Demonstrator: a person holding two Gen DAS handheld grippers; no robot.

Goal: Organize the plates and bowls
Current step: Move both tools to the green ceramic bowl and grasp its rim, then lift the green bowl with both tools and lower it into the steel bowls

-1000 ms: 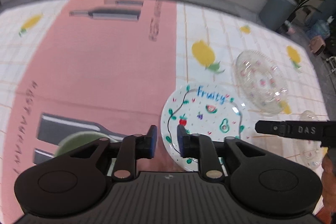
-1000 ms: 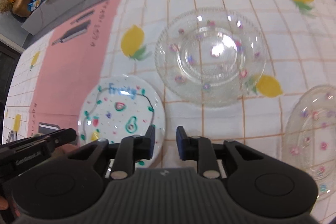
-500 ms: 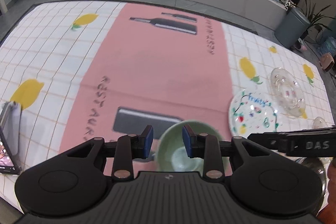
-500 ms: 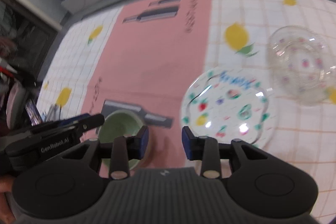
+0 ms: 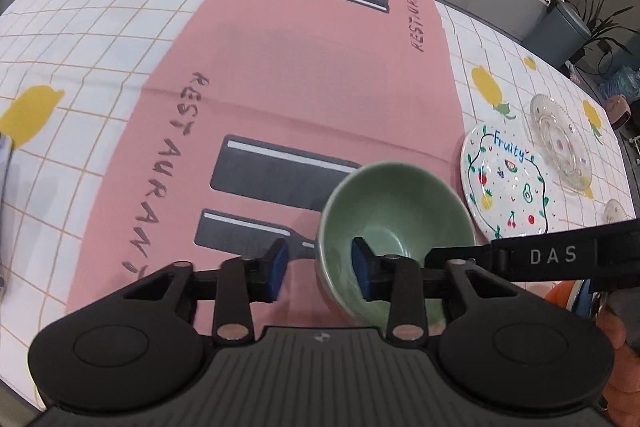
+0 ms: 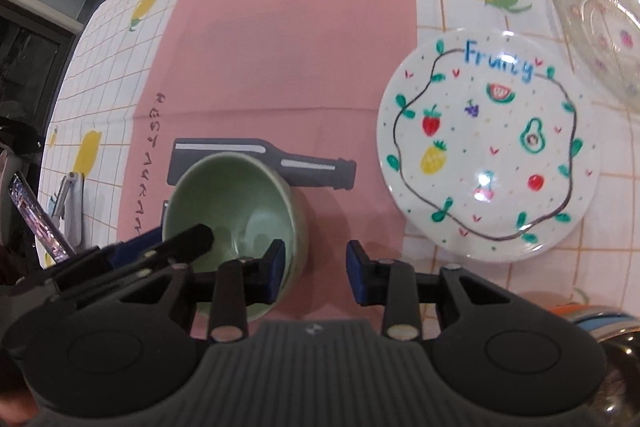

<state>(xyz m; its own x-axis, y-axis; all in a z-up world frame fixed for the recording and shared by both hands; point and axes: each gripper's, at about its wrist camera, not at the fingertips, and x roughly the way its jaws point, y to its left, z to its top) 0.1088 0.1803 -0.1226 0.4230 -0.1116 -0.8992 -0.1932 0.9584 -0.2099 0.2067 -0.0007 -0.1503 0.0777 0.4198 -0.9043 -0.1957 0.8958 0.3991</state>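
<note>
I am working left to right. My left gripper is now hanging over the green bowl, which sat only at the frame edge a second ago; the near-left rim is lying between its pads, which are closing, though I cannot tell whether they are pressing yet. The bowl is sitting on the pink tablecloth over the printed bottle. My right gripper has swung over from the glass dishes and is hovering at the bowl's right rim, jaws closing on nothing but cloth. Both tools are converging on the bowl, so I judge pickup is the step in hand. The Fruity plate is lying just right, and the glass plate is cut off at the edge. The bowl's near wall is hidden behind both grippers.
</note>
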